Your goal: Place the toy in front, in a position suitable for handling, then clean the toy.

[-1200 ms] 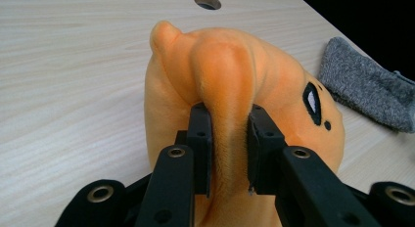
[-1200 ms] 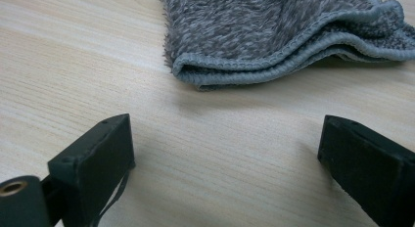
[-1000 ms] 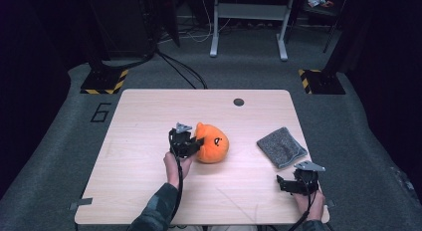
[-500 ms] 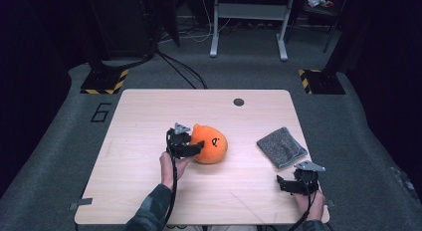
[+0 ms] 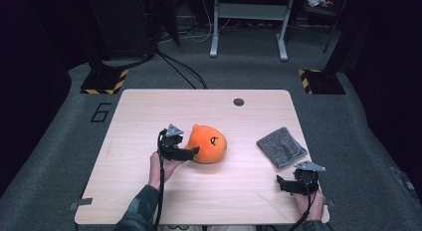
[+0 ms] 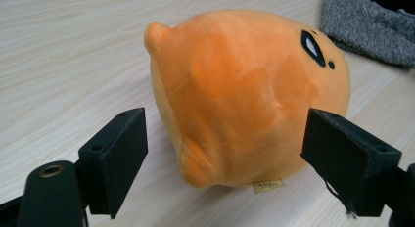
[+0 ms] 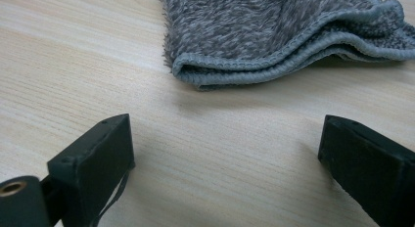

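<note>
Left gripper (image 5: 191,152) sits just left of centre in the high view, right up against the orange plush toy (image 5: 208,144), and its jaws have just been opening. In the left gripper view they stand wide, one pad either side of the toy (image 6: 244,90), neither pressing into the fabric, so nothing is held. The toy rests on the table (image 5: 149,106) in the middle of the frame, directly ahead of that gripper, its rounded body lying across the gap between the pads. Over at lower right, the right gripper (image 5: 288,185) rests with jaws spread wide and empty, the folded grey cloth (image 7: 284,36) just beyond its tips. The left hand is clearly the nearer one to the toy; the right is well apart from it.
</note>
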A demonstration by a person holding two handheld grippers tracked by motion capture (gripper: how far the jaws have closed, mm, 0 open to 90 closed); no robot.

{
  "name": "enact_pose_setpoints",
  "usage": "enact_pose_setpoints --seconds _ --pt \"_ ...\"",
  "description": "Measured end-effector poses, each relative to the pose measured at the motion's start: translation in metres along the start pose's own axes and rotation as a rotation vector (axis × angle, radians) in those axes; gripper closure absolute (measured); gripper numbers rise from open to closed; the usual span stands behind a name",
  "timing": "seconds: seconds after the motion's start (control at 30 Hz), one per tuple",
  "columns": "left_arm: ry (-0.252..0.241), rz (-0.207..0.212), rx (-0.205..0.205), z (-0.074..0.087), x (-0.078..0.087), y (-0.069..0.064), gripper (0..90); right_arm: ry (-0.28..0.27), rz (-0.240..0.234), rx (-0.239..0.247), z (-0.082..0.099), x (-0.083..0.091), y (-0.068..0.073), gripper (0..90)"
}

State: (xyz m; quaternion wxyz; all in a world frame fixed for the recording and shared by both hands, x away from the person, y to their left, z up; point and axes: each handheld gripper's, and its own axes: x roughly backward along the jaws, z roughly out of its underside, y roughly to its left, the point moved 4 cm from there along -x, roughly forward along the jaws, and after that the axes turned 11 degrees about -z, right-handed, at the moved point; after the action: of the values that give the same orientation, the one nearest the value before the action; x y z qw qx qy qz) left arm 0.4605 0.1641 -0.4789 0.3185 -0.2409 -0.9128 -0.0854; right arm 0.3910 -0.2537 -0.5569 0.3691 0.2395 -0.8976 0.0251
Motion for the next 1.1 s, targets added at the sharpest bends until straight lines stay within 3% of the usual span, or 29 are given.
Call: enact_pose_setpoints --seconds 0.23,0.37,0.6,0.87,1.1 --pt "0.028 0.037 -0.041 0.006 -0.002 0.003 20.4 -0.001 0.001 0.000 0.000 0.000 0.000 5.2" --pt "0.044 0.033 -0.069 0.010 -0.006 0.007 20.8 -0.001 0.001 0.000 0.000 0.000 0.000 5.2" --pt "0.057 0.074 -0.041 0.014 -0.012 0.011 25.2 -0.001 0.002 -0.001 0.000 0.000 0.000 5.2" --pt "0.059 0.106 -0.041 0.017 -0.012 0.009 44.2 -0.001 0.001 0.001 0.000 0.000 0.000 5.5" --pt "0.074 0.089 -0.066 0.016 -0.011 0.004 53.7 0.002 -0.004 0.000 -0.001 0.001 -0.001 5.3"
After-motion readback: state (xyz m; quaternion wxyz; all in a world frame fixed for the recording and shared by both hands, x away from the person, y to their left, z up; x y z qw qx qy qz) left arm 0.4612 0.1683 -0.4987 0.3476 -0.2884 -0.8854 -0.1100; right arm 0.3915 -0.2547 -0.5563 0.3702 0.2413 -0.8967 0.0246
